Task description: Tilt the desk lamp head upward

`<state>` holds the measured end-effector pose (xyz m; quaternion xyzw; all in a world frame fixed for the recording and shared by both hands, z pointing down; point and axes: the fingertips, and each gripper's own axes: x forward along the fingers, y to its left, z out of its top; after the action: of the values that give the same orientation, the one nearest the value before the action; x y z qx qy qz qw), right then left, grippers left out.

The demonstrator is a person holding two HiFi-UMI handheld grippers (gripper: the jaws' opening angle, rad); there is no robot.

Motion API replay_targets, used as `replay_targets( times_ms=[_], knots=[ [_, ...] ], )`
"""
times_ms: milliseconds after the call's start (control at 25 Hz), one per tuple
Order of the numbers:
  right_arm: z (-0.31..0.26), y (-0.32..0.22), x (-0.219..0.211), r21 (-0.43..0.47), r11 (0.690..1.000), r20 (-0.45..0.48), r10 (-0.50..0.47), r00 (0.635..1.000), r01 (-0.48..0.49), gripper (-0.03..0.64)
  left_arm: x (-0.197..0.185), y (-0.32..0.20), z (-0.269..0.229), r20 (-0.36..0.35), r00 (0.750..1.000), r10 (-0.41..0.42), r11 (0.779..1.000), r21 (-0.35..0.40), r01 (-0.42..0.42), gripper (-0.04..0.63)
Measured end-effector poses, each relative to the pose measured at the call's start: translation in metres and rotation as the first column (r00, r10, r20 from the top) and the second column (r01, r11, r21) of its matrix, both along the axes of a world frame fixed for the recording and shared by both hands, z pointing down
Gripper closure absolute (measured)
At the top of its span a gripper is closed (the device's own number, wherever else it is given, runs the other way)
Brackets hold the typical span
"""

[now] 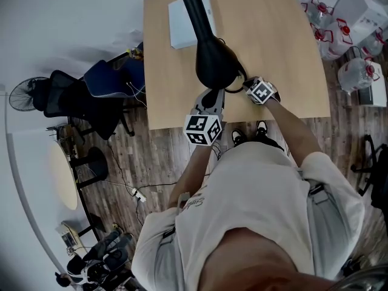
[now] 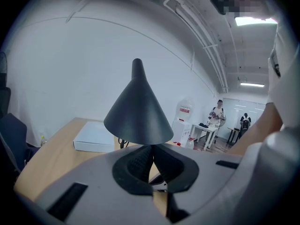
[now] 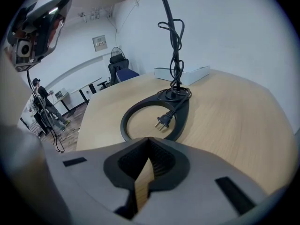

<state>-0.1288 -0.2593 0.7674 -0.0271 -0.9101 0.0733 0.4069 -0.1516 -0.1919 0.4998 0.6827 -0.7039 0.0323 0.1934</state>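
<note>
desk lamp head: black cone over the middle of the wooden desk. in the left gripper view it stands with its wide mouth down and its narrow neck up, its rim just above and beyond the jaw tips; whether they touch cannot be told.

lamp base: black ring, flat on the desk. the plug lies inside the ring. the cord is wound round the thin stem rising from the base's far side.

left gripper: at the near rim of the lamp head in the head view, with its marker cube toward the person. jaws pressed together, nothing between them.

right gripper: just right of the lamp head, low by the base, which lies just ahead of its jaws in the right gripper view. jaws pressed together, pinching nothing.

white box: flat, on the desk's far part, beyond the lamp.

office chairs: one black, one blue, on the wood floor left of the desk, with a standing fan further left.

water bottles: clear, clustered on the floor right of the desk.

two people: standing far back by a white table in the left gripper view.
</note>
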Motion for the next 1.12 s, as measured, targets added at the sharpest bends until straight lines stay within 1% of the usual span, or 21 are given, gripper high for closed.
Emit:
replay_targets(
  times_ms=[160, 320, 520, 800, 960, 1120],
  knots=[
    [0.002, -0.001, 0.0, 0.012, 1.0, -0.01, -0.01, 1.0, 0.01, 0.621, 0.009, 0.011, -0.021, 0.021, 1.0, 0.013, 0.999, 0.034, -0.014, 0.58],
    [-0.001, -0.003, 0.002, 0.016, 1.0, -0.012, -0.004, 1.0, 0.004, 0.621, 0.019, 0.021, -0.051, 0.023, 0.999, 0.029, 0.997, 0.074, -0.031, 0.58],
    [0.0, -0.003, -0.003, 0.032, 0.999, -0.033, -0.005, 0.999, 0.006, 0.621, 0.021, 0.032, -0.086, 0.046, 0.998, 0.036, 0.992, 0.119, -0.042, 0.58],
    [-0.006, 0.001, -0.006, 0.039, 0.999, -0.066, 0.0, 0.998, 0.003, 0.621, 0.02, 0.039, -0.129, 0.038, 0.999, 0.038, 0.981, 0.188, -0.045, 0.58],
    [-0.006, -0.002, -0.008, 0.029, 1.0, -0.07, 0.004, 0.998, -0.002, 0.621, 0.022, 0.038, -0.154, 0.048, 0.998, 0.045, 0.976, 0.211, -0.054, 0.58],
    [-0.006, -0.002, -0.006, 0.05, 0.999, -0.082, 0.006, 0.997, -0.002, 0.621, 0.026, 0.036, -0.171, 0.064, 0.996, 0.057, 0.971, 0.227, -0.07, 0.579]
  ],
)
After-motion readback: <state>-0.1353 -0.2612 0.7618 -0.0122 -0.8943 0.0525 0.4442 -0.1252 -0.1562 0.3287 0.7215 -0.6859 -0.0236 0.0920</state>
